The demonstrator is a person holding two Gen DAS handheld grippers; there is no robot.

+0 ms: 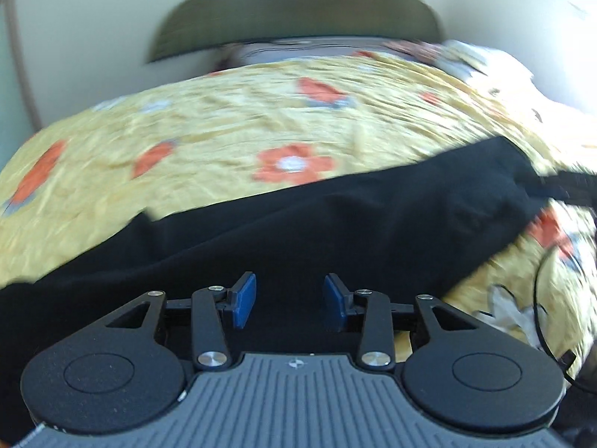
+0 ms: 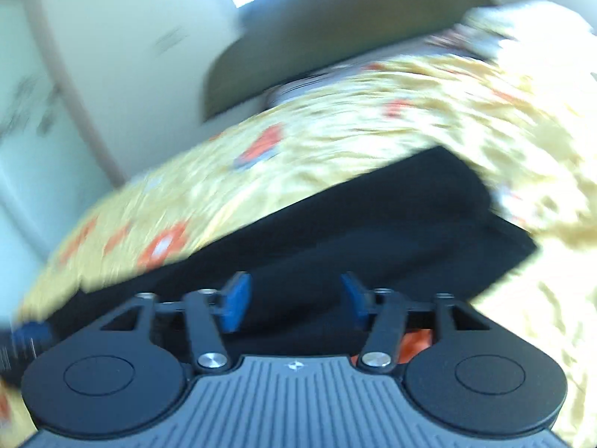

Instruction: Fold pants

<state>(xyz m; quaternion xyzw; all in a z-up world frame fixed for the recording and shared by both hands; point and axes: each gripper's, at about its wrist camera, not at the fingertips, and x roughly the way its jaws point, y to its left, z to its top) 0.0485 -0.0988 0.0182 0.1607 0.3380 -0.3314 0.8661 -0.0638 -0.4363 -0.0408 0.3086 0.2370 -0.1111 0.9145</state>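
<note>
Black pants [image 1: 317, 224] lie across a bed with a yellow flowered cover [image 1: 242, 119]. In the left wrist view they run as a long band from lower left to upper right. My left gripper [image 1: 290, 300] is open and empty, with its blue pads just above the cloth. In the right wrist view the pants [image 2: 373, 231] show a squared end at the right. My right gripper [image 2: 294, 300] is open and empty over the pants. Both views are blurred by motion.
A dark olive headboard [image 1: 298, 11] stands at the far end of the bed against a pale wall. A black cable [image 1: 541, 306] lies on the cover at the right. The other gripper [image 2: 30, 336] shows at the left edge.
</note>
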